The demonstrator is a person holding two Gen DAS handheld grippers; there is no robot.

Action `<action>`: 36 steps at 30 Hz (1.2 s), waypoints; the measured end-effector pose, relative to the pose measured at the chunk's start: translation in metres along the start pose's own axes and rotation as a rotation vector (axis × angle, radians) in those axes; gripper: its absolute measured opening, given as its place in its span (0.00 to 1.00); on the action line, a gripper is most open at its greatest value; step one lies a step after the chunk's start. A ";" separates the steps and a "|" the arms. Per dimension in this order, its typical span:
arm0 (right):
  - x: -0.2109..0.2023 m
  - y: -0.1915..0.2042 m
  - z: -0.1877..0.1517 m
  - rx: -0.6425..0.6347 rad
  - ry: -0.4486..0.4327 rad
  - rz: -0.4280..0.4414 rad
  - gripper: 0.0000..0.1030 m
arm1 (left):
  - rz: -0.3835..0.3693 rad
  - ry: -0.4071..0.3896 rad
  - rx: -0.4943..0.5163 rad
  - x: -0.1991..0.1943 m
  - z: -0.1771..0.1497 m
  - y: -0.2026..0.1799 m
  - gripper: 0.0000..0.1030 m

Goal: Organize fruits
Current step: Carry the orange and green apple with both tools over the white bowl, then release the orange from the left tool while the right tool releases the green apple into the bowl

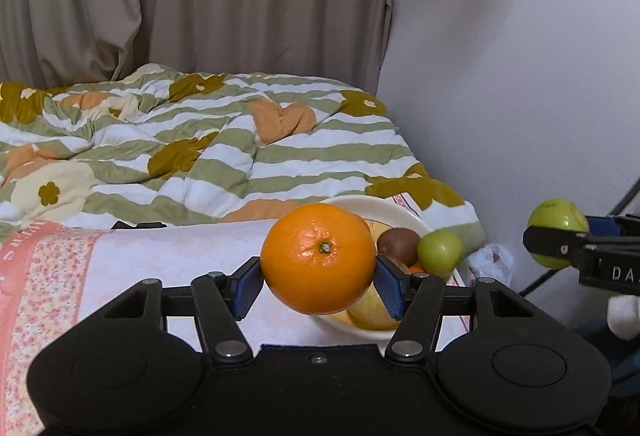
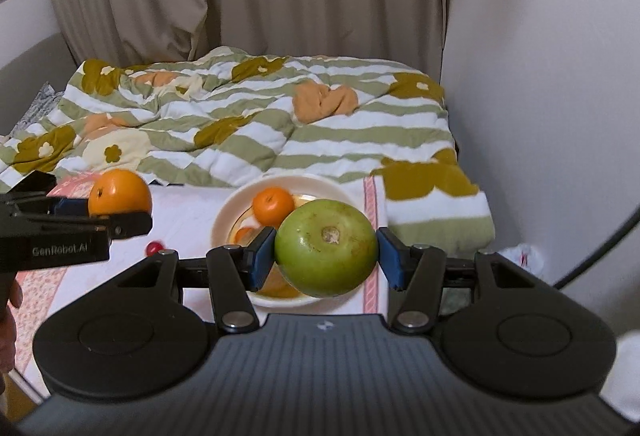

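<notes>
My left gripper [image 1: 319, 278] is shut on a large orange [image 1: 319, 258], held in the air in front of a cream plate [image 1: 362, 206]. That plate holds a brown kiwi [image 1: 398, 245], a small green fruit [image 1: 440, 252] and a yellow fruit [image 1: 372, 310], partly hidden. My right gripper [image 2: 327, 256] is shut on a big green apple [image 2: 327, 247], held above the same plate [image 2: 224, 224], where a small orange [image 2: 273, 207] lies. Each gripper shows in the other's view: the right one [image 1: 558, 242] at the far right with its apple, the left one [image 2: 116, 214] at the left with its orange.
The plate stands on a table under a white cloth with a pink floral border [image 2: 192, 220]. A small red fruit [image 2: 154, 247] lies on the cloth left of the plate. Behind is a bed with a striped flowered quilt [image 1: 224, 140]. A white wall [image 1: 520, 76] rises at the right.
</notes>
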State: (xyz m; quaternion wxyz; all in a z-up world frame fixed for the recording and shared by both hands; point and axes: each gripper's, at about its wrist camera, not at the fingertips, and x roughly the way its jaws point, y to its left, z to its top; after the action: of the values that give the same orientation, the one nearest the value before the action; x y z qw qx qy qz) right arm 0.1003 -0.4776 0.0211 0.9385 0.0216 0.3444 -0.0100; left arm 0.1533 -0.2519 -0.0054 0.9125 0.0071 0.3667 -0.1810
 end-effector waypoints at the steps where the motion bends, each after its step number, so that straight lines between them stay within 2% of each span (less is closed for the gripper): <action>1: 0.007 -0.004 0.004 0.002 0.002 0.001 0.67 | 0.001 0.005 -0.001 0.007 0.003 0.001 0.62; 9: 0.074 -0.017 0.033 0.032 0.026 0.004 0.68 | 0.005 0.077 0.011 0.070 0.022 0.004 0.62; 18: 0.145 -0.017 0.047 0.040 0.085 0.005 0.67 | 0.016 0.179 0.046 0.134 0.025 0.008 0.62; 28: 0.174 -0.021 0.046 0.056 0.124 0.009 0.68 | 0.035 0.201 0.109 0.152 0.017 0.001 0.63; 29: 0.175 -0.021 0.046 0.057 0.126 0.009 0.68 | 0.035 0.201 0.109 0.152 0.018 0.001 0.64; 30: 0.176 -0.021 0.047 0.058 0.128 0.009 0.67 | 0.028 0.194 0.105 0.152 0.018 0.001 0.70; 31: 0.177 -0.022 0.047 0.058 0.129 0.008 0.68 | 0.022 0.181 0.099 0.149 0.019 0.001 0.77; 32: 0.177 -0.022 0.048 0.057 0.130 0.008 0.68 | 0.021 0.164 0.096 0.146 0.020 0.000 0.90; 33: 0.178 -0.022 0.048 0.057 0.129 0.009 0.68 | 0.022 0.147 0.095 0.142 0.021 0.000 0.96; 36: 0.179 -0.023 0.047 0.058 0.130 0.014 0.67 | 0.017 0.134 0.091 0.135 0.024 0.001 0.96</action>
State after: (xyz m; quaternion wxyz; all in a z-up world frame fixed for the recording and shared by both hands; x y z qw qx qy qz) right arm 0.2665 -0.5034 -0.0592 0.9133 0.0519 0.4038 -0.0119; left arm 0.2589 -0.2984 -0.0785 0.8862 0.0638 0.4181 -0.1889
